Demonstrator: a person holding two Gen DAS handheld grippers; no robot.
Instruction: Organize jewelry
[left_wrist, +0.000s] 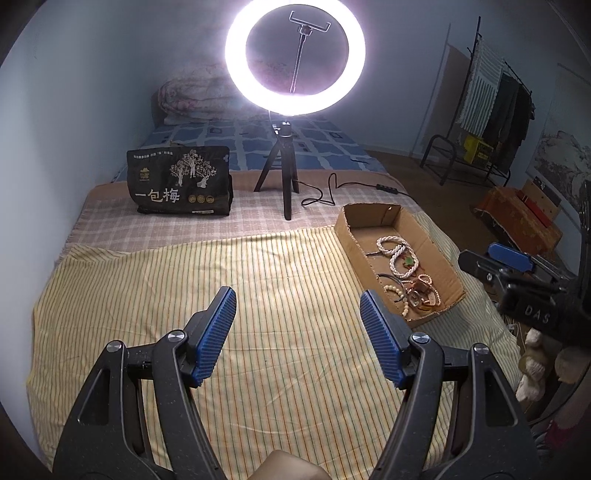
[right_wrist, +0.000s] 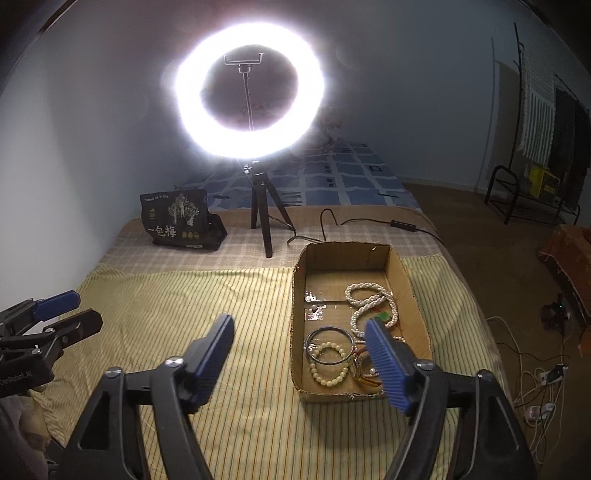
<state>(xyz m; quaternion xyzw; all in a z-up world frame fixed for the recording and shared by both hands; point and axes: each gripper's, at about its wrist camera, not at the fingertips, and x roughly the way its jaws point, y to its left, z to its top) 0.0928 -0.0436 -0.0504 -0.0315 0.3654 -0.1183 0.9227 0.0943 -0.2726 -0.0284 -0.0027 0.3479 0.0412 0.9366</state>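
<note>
We held both claws released, empty: left claw (left_wrist: 298, 306), right claw (right_wrist: 301, 334). Jewelry, pearl necklace (right_wrist: 371, 302) included, lay in cardboard box (right_wrist: 301, 288), right side of bed (left_wrist: 147, 295). We judged sorting nearly finished; withdraw slowly, avoid nudging box.

A home bedroom: bed (left_wrist: 280, 155), folded quilt (left_wrist: 192, 99), clothes rack (left_wrist: 495, 107)

amber bangle (right_wrist: 364, 373) half hidden behind right tongs (right_wrist: 301, 356) pad

Lit ring light (left_wrist: 295, 59) on tripod beside black printed bag (left_wrist: 179, 181), on checked cloth (left_wrist: 110, 229).
</note>
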